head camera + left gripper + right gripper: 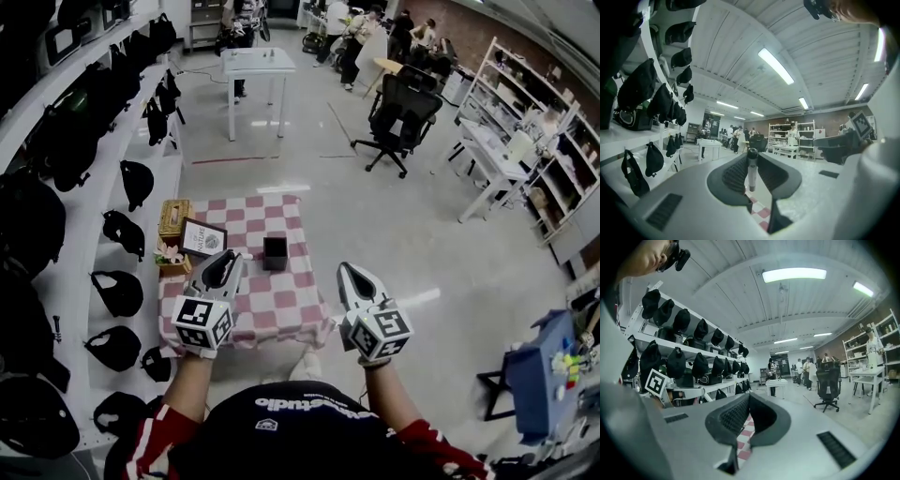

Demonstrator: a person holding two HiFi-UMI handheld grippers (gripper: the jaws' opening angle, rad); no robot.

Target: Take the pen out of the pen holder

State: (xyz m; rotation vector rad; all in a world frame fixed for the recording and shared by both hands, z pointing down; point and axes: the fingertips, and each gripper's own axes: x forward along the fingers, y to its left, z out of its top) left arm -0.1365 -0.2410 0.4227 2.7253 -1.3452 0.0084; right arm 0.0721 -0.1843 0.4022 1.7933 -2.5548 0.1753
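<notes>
In the left gripper view a slim grey pen [751,176] with a dark cap stands upright between the ribbed pads, and my left gripper [751,158] is shut on it, held level in the air. The head view shows this left gripper [221,271] over the left part of the checkered table, left of and nearer to me than the black square pen holder [275,252]. My right gripper [355,277] hovers off the table's right edge; its jaws [748,397] meet at the tips with nothing between them.
The small table has a red-and-white checkered cloth [281,305]. At its left stand a woven box [174,217], a framed card [203,238] and a small flower pot [170,254]. Shelves with black caps [120,292] run along the left. An office chair [401,117] stands farther off.
</notes>
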